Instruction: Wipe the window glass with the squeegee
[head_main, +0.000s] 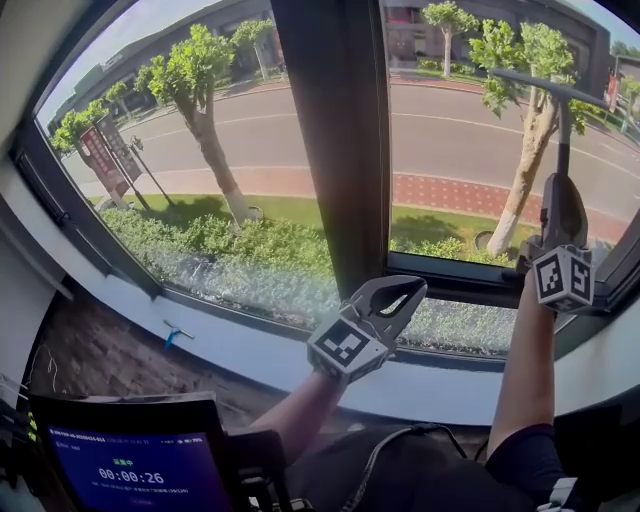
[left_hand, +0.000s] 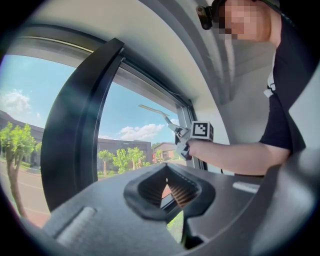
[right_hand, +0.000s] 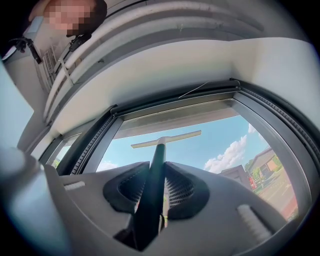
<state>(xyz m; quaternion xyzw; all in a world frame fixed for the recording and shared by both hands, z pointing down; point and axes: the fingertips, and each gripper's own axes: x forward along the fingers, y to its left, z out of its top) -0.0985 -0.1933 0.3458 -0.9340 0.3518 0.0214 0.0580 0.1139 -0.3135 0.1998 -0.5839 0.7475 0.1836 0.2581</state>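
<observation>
From the head view, the right gripper (head_main: 563, 190) is clamping the dark-handled T-shaped squeegee (head_main: 565, 125), its blade up at the clear window glass (head_main: 450, 140) above the jaws. In the left gripper view, the left gripper (left_hand: 167, 189) is sitting closed, empty. In the right gripper view, the pads are pinching the handle.

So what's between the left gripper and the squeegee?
Nothing. In the head view only bare glass of the right pane separates the left gripper from the squeegee, which the right gripper holds.
</observation>
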